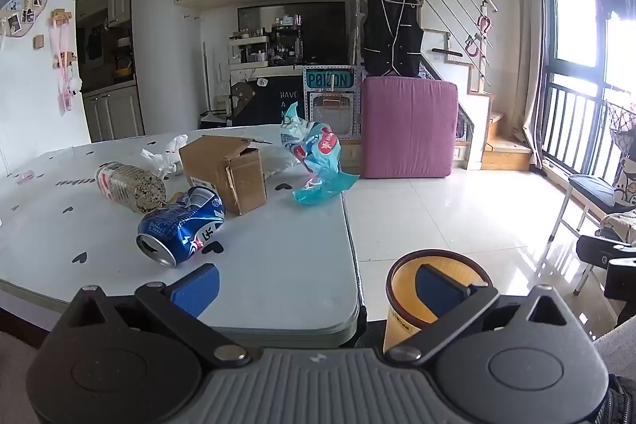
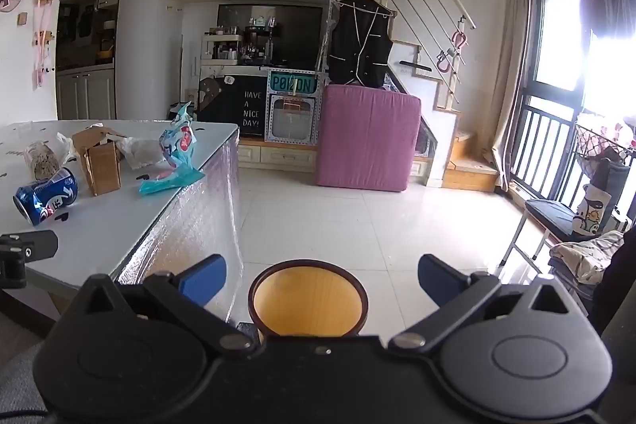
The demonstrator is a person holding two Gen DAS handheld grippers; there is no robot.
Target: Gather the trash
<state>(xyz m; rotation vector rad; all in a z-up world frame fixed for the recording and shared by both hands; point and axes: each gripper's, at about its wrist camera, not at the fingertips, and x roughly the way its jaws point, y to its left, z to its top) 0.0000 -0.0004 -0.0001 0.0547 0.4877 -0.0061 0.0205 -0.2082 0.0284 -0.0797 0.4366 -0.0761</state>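
Trash lies on the white table (image 1: 278, 265): a dented blue can (image 1: 181, 231) on its side, a torn cardboard box (image 1: 226, 171), a clear bottle (image 1: 129, 185) with grainy filling, crumpled white plastic (image 1: 163, 153) and a blue snack wrapper (image 1: 318, 161). A yellow bin (image 1: 429, 304) stands on the floor by the table's right edge. My left gripper (image 1: 318, 291) is open over the table's near edge, with nothing between its fingers. My right gripper (image 2: 322, 283) is open above the bin (image 2: 308, 299). In the right wrist view the can (image 2: 45, 199), box (image 2: 101, 161) and wrapper (image 2: 177, 157) lie at the left.
A pink cushion block (image 1: 409, 126) stands on the tiled floor beyond the table. A bench with bedding (image 2: 564, 225) sits at the right by the window railing. Stairs (image 1: 497, 142) rise behind the block. Part of my left gripper's body (image 2: 24, 249) shows at the left edge.
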